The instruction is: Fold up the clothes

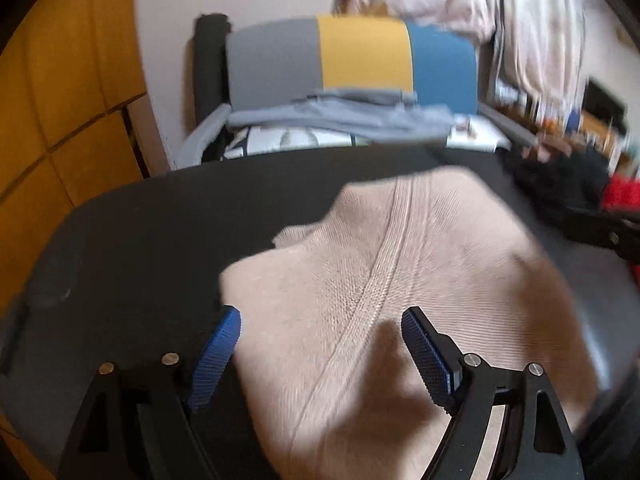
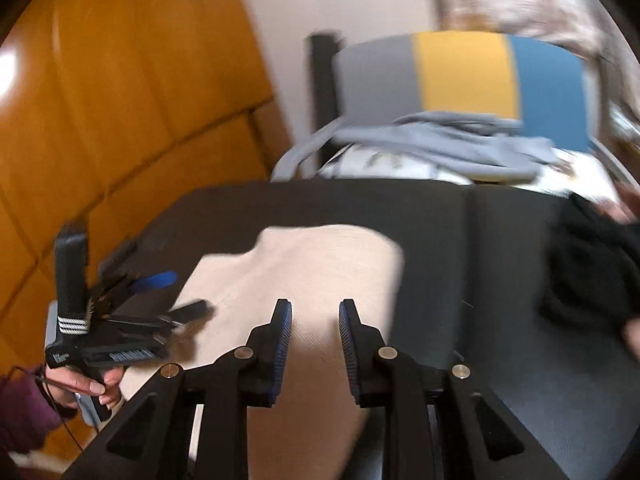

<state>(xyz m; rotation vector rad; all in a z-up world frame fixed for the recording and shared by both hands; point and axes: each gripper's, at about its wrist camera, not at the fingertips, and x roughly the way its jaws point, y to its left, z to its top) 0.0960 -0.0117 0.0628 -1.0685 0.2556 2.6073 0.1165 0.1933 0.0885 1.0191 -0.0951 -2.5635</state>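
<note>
A beige knitted garment (image 1: 400,264) with a ribbed seam lies folded on the black table (image 1: 180,216). My left gripper (image 1: 322,314) hovers over its near edge, blue pads wide apart and open, with nothing gripped. In the right wrist view the same garment (image 2: 320,256) lies ahead of my right gripper (image 2: 315,305). Its pads stand a narrow gap apart with nothing between them. The left gripper (image 2: 176,294) appears blurred at the left, held by a hand (image 2: 92,388) in a purple sleeve.
A chair with a grey, yellow and blue back (image 1: 360,52) stands beyond the table, with folded grey-blue clothes (image 1: 344,116) on its seat. A dark clothes pile (image 2: 592,264) and something red (image 1: 622,194) lie at the table's right. Orange wooden panels (image 1: 60,100) fill the left.
</note>
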